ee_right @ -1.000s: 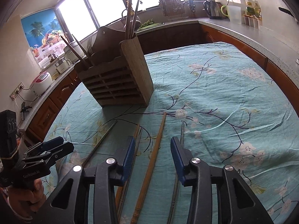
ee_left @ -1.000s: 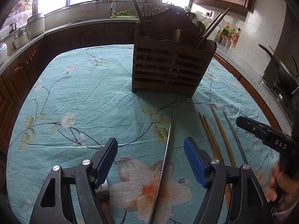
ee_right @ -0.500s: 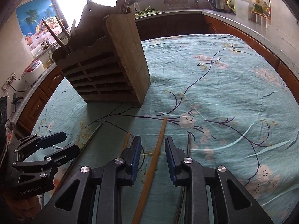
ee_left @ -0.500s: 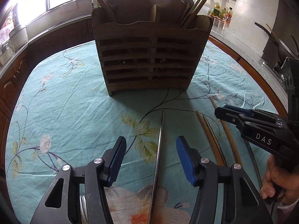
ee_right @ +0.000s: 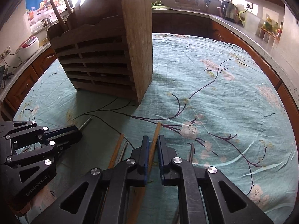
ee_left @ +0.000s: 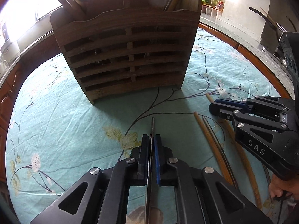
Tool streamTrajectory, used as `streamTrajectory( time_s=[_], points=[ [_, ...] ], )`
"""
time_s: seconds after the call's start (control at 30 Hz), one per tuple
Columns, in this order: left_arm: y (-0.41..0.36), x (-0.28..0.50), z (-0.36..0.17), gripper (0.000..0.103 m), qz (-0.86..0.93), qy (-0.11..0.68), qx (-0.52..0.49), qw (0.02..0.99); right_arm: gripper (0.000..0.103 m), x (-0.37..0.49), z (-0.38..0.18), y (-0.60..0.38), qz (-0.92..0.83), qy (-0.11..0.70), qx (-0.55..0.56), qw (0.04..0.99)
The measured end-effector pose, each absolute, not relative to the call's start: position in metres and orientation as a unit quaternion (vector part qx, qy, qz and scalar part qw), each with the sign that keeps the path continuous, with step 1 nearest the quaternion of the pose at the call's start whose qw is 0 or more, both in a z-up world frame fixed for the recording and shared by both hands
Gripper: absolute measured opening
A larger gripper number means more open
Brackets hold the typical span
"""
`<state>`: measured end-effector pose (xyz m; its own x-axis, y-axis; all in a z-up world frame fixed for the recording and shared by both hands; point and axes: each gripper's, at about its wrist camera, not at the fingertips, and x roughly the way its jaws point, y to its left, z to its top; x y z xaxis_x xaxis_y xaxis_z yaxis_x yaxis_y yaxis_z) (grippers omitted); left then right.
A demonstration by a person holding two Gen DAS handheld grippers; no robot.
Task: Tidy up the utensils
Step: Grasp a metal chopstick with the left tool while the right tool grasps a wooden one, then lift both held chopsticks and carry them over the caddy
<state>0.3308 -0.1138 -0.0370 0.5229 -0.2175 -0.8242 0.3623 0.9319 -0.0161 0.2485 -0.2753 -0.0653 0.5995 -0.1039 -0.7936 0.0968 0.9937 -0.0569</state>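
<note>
left gripper (ee_left: 151, 141): jaws clamped on thin metal chopstick (ee_left: 152, 126) | right gripper (ee_right: 153, 145): jaws closed around long wooden chopstick (ee_right: 156, 132) | both just in front of slatted wooden utensil holder (ee_left: 127, 56)

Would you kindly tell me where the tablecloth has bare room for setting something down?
Bare cloth lies right of the wooden holder toward the counter edge, and left of the left claw. It is crowded between the claws, where loose chopsticks lie beside the right claw.
</note>
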Motion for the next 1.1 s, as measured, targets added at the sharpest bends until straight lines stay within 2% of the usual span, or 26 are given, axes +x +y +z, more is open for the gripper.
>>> streamTrajectory(
  time_s=[0.2,0.47,0.8,1.1],
  points=[
    [-0.104,0.323,-0.029,0.003,-0.18,0.454,0.052,0.871,0.005,0.236,-0.052,-0.285,-0.033,0.426,0.06,0.902],
    [-0.064,0.287,0.02,0.003,-0.204,0.403,-0.034,0.892,0.005,0.201,0.0,-0.288,-0.001,0.364,0.109,0.925],
    [-0.025,0.237,0.068,0.003,-0.213,0.335,-0.075,0.915,0.005,0.174,0.054,-0.273,0.014,0.304,0.101,0.947],
    [-0.001,0.205,0.079,0.003,-0.211,0.303,-0.094,0.925,0.005,0.154,0.086,-0.263,0.016,0.247,0.091,0.964]
  ],
)
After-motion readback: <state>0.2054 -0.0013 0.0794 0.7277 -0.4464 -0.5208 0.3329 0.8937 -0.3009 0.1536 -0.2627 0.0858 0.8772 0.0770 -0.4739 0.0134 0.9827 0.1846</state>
